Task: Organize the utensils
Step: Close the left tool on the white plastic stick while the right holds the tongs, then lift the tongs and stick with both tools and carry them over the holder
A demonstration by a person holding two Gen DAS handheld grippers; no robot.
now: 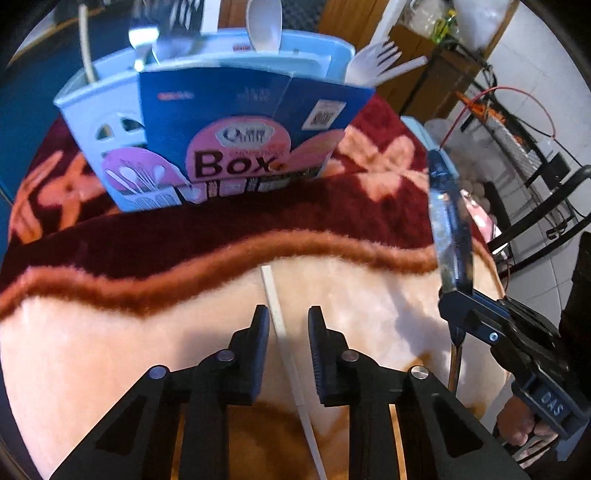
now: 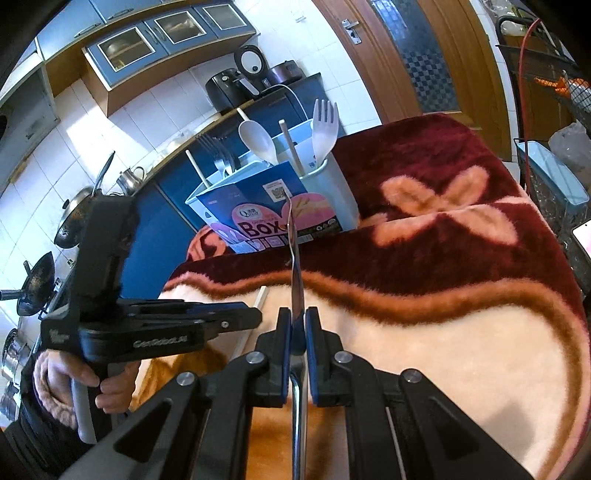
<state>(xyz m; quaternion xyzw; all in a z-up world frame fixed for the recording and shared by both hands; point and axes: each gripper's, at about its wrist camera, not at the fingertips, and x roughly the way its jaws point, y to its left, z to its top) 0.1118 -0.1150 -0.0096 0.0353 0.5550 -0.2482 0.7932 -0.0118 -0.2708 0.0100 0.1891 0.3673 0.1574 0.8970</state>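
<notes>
A light-blue utensil holder point(image 1: 99, 110) with a blue "Box" label stands on the blanket; it also shows in the right wrist view point(image 2: 332, 199). It holds a white spoon point(image 1: 264, 24), a white fork point(image 1: 373, 61), metal forks point(image 2: 221, 155) and chopsticks point(image 2: 291, 151). My left gripper point(image 1: 284, 317) is open, its fingers on either side of a white chopstick point(image 1: 275, 306) lying on the blanket. My right gripper point(image 2: 295, 317) is shut on a metal utensil point(image 2: 293, 254), seen edge-on, held above the blanket; this gripper appears in the left wrist view point(image 1: 458, 291).
A plush red, brown and cream flowered blanket point(image 2: 461, 314) covers the table. Kitchen counter with woks point(image 2: 74, 218) and appliances lies beyond the holder. A wire rack point(image 1: 517, 140) and black chair frame stand off the table's right side.
</notes>
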